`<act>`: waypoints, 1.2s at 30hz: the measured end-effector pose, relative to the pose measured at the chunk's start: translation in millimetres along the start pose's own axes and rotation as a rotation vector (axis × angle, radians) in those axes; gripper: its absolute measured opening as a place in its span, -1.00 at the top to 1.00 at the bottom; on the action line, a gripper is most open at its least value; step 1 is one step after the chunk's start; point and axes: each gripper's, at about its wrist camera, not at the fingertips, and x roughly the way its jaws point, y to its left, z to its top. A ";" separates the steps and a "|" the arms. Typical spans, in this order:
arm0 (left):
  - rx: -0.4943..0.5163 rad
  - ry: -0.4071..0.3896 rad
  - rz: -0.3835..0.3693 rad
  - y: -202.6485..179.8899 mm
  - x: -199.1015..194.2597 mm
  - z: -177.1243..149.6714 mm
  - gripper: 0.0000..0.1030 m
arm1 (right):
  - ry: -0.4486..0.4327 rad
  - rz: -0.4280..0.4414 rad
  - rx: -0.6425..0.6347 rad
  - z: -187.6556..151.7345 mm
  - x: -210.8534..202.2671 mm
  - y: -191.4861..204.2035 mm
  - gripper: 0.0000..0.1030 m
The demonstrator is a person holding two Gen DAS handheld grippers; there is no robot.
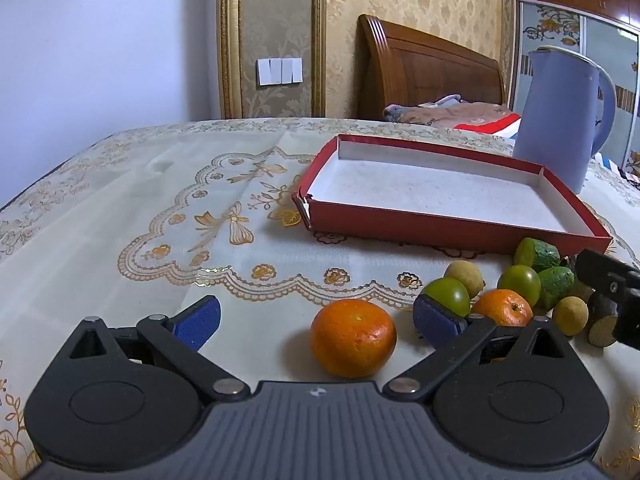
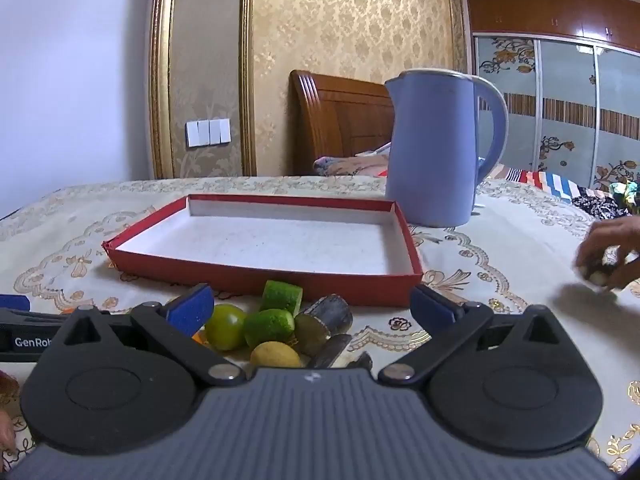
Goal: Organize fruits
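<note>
Two grippers, left gripper [image 1: 316, 320] and right gripper [image 2: 312, 308], hover with jaws spread wide and empty, low over the loose fruit, presumably poised for a first pick. Mandarins [image 1: 353, 337], green tomatoes [image 2: 225, 326], cucumber pieces [image 2: 281, 297] and longans [image 2: 275, 354] lie clustered on the tablecloth [image 1: 120, 208] just before the red box lid [image 2: 256, 276], which holds nothing; a blue kettle [image 2: 434, 148] stands behind it.

Fruits [image 1: 500, 296] clustered beside empty tray [image 1: 448, 226]
</note>
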 end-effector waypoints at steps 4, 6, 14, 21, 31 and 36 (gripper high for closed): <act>-0.005 -0.001 0.004 1.3 0.4 0.0 -1.00 | -0.004 0.001 0.001 0.3 -0.2 -0.5 -1.00; -0.005 -0.001 0.006 1.1 0.6 -0.2 -1.00 | -0.005 0.000 0.002 0.1 -0.4 -0.7 -1.00; -0.004 -0.002 0.004 0.8 0.1 -0.7 -1.00 | 0.002 0.000 0.005 -0.4 0.0 -2.2 -1.00; 0.003 -0.004 -0.003 -0.5 -1.4 -1.7 -1.00 | 0.016 0.001 0.007 -0.7 2.0 -1.8 -1.00; 0.000 -0.002 -0.002 -0.2 -0.1 -1.8 -1.00 | 0.015 -0.012 -0.003 -0.8 3.0 0.5 -1.00; 0.006 -0.009 -0.004 -0.6 -1.3 -2.0 -1.00 | 0.026 -0.016 0.006 -1.4 4.4 -0.6 -1.00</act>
